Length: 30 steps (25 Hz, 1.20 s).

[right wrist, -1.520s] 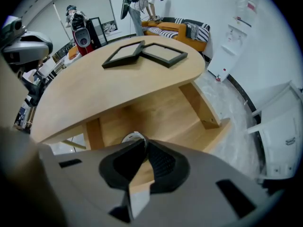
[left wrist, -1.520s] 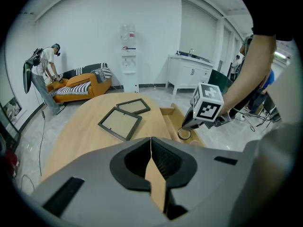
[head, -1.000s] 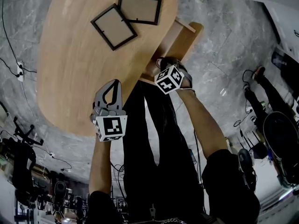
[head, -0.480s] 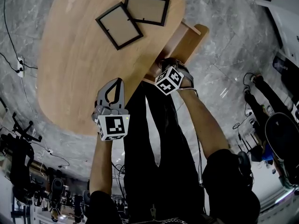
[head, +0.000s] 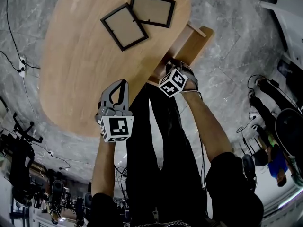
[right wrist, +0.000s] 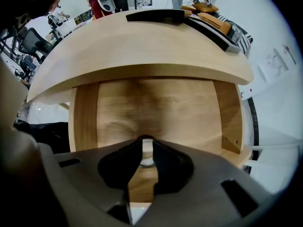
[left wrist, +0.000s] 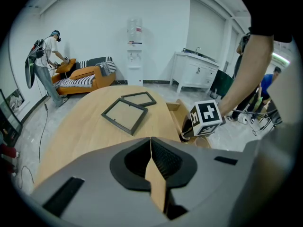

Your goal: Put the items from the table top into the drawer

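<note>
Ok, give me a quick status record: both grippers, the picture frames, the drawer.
left gripper: jaws together, empty, above the near edge of the table
right gripper: shut on the drawer knob
drawer: pulled out from under the table top
near frame: flat on the table top
far frame: flat on the table top, corner meeting the near frame
moved into drawer: neither frame yet

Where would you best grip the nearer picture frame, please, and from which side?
Probably by its near rail, the left gripper coming from the person's side: the nearer picture frame lies on the table with that rail free, its far corner meeting the other frame.
</note>
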### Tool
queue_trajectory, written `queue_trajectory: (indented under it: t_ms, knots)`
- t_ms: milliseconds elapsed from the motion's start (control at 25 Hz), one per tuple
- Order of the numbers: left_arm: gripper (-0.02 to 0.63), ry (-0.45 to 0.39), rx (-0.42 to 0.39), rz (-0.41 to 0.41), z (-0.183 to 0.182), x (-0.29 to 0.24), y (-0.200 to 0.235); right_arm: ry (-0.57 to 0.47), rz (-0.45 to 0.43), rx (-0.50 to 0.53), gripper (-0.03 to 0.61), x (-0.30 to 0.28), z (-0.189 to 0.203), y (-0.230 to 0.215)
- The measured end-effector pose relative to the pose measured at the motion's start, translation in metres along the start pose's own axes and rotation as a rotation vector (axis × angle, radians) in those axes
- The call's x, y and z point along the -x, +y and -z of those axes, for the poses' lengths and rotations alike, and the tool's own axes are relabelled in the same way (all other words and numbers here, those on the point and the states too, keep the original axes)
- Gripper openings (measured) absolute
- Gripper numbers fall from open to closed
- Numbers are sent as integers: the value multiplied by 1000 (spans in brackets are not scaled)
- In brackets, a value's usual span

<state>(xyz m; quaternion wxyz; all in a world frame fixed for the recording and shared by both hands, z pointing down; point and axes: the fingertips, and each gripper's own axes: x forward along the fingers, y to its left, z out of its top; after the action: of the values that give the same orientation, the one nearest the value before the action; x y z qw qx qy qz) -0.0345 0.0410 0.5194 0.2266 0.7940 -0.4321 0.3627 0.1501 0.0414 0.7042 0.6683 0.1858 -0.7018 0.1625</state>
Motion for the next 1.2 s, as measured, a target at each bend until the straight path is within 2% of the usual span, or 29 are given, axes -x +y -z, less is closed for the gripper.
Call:
queue_trajectory:
  t_ms: [280,560,1000,1200]
  knots:
    - [15,-8,0,-1,1,3,0,-55,36,-71,60,12,-4,-8]
    - [14,-17,-4,-3,3,6,-4,-132,71,-188,12,34,-3,-16]
    - [14,-30,-4,-5,6,15,-3,-285,61,-362,11,84,-26,-21]
    - [14,-40,17,-13,7,21,0,-372,59,-398,11,109,-45,-24]
